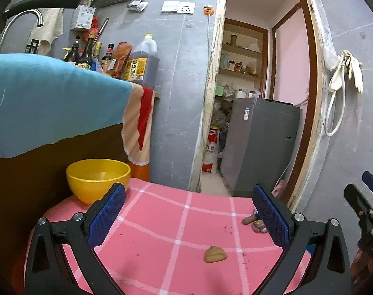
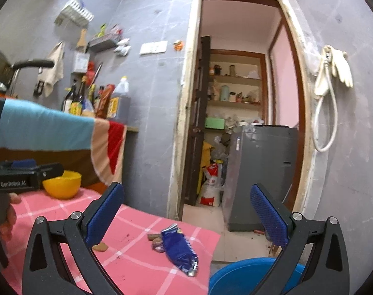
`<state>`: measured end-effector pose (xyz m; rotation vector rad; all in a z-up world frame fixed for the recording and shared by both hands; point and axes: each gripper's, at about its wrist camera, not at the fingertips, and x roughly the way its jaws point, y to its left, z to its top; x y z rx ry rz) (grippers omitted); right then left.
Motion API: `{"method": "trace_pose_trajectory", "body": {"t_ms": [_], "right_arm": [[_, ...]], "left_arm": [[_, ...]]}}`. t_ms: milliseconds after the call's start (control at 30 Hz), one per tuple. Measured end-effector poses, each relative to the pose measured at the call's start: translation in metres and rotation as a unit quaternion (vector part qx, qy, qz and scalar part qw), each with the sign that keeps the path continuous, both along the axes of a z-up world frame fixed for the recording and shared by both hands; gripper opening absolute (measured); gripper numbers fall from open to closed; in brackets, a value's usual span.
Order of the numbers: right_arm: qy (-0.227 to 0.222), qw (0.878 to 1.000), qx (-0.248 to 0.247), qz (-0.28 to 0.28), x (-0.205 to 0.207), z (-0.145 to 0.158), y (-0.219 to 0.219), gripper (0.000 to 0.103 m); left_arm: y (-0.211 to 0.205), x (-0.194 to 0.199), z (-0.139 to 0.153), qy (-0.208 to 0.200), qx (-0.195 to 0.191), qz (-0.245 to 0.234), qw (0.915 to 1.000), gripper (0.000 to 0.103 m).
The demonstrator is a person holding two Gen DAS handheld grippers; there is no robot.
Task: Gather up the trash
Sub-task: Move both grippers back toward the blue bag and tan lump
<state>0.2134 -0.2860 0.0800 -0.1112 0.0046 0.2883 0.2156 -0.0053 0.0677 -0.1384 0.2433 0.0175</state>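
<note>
Both grippers gape, holding nothing: left gripper [image 1: 189,211] over cloth [image 1: 162,221], biscuit [image 1: 214,254] at 5 o'clock; right gripper [image 2: 186,211] lines up wrapper [image 2: 180,249], 6 o'clock, likely next.

Oil jug [image 1: 142,61] (amber), washing machine [image 1: 260,147]

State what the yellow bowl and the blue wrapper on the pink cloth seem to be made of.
Bowl: probably plastic, going by its even colour and soft sheen. Wrapper: likely foil-lined plastic film, crinkled, with a shiny silver end.
</note>
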Motion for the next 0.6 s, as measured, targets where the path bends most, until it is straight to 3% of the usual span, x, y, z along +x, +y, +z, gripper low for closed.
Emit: {"method": "trace_pose_trajectory", "body": {"t_ms": [400, 600], "right_arm": [[0.063, 0.997, -0.040, 0.006, 0.028, -0.019, 0.017, 0.103], [0.166, 0.983, -0.079, -0.007, 0.062, -0.040, 0.020, 0.103]], "left_arm": [[0.005, 0.015, -0.028, 0.062, 0.011, -0.024, 0.9977, 0.101], [-0.007, 0.029, -0.041, 0.117, 0.021, -0.056, 0.9914, 0.101]]}}
